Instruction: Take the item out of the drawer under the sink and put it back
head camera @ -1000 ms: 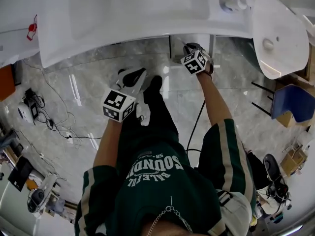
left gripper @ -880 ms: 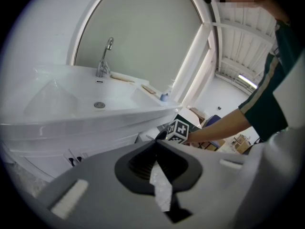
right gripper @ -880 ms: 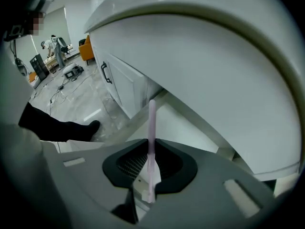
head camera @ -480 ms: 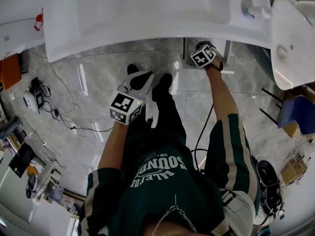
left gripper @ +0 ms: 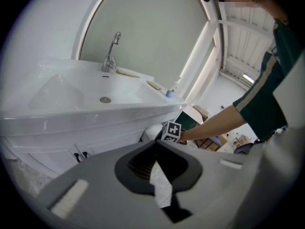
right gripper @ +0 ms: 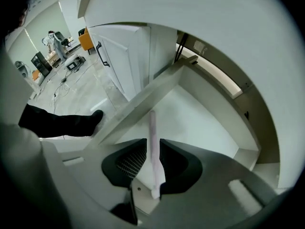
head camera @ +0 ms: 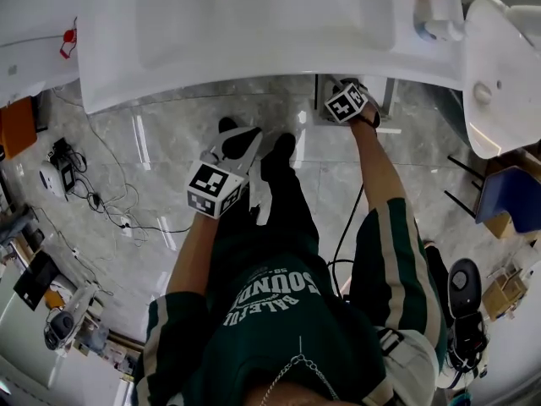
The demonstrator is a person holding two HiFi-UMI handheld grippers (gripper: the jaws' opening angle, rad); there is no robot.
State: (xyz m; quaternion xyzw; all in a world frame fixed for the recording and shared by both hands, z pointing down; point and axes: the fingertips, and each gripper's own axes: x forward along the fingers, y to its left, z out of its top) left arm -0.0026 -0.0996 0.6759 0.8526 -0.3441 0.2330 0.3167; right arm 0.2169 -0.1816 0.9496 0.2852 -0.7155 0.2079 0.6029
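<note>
Right gripper pointing down into the open drawer beneath the overhanging sink rim, jaws just easing apart around a slim pink stick, wide drawer floor opening beyond it, left gripper hovering clear over the marble floor, jaws pinching a white scrap

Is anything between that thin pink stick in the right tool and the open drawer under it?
Nothing visible. The right tool has just been opening its jaws, the pink stick between them, over the bare white floor of the drawer.

Open room inside drawer; sink overhang close above.
</note>
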